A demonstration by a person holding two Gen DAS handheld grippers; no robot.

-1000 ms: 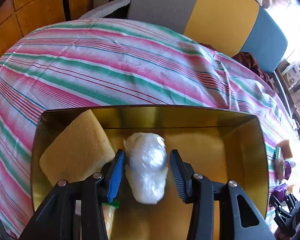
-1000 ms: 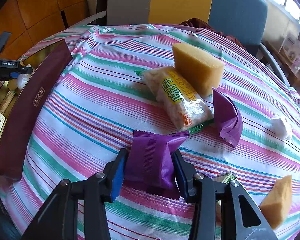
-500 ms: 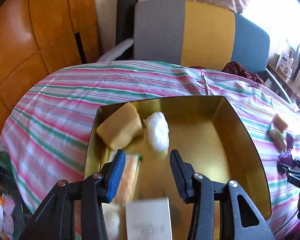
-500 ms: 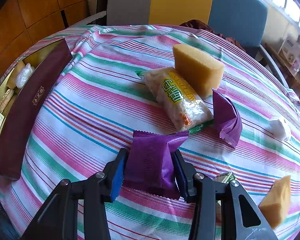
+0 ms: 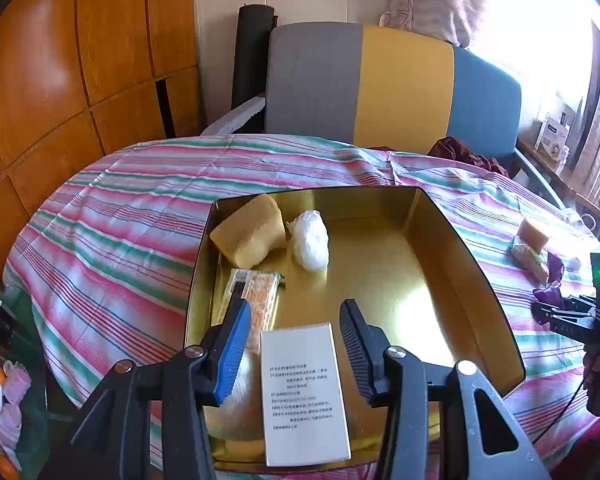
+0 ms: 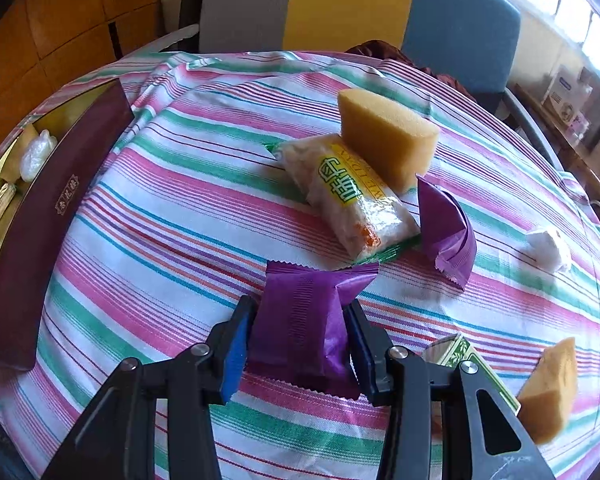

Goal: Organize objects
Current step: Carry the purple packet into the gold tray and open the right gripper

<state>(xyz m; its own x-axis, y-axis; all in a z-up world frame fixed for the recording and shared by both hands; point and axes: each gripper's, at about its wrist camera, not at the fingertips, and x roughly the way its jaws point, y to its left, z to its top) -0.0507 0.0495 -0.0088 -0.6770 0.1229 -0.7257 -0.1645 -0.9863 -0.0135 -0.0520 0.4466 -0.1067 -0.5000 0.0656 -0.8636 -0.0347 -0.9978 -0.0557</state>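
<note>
Between R gripper (image 6: 298, 332) pads: purple snack packet (image 6: 300, 320), pinched across its width; gold box (image 6: 32, 216) lies far left; L gripper (image 5: 294, 320) wide, empty

box (image 5: 476, 280) on the striped cloth (image 5: 112, 232), left of the loose items. inside, far left corner: sponge (image 5: 248, 234), plastic wad (image 5: 310, 240) touching its right; cracker pack (image 5: 256, 296) in front; card (image 5: 302, 392) nearest. on cloth: snack bag (image 6: 348, 196) leaning on second sponge (image 6: 384, 144), pouch (image 6: 444, 232) to its right.
</note>
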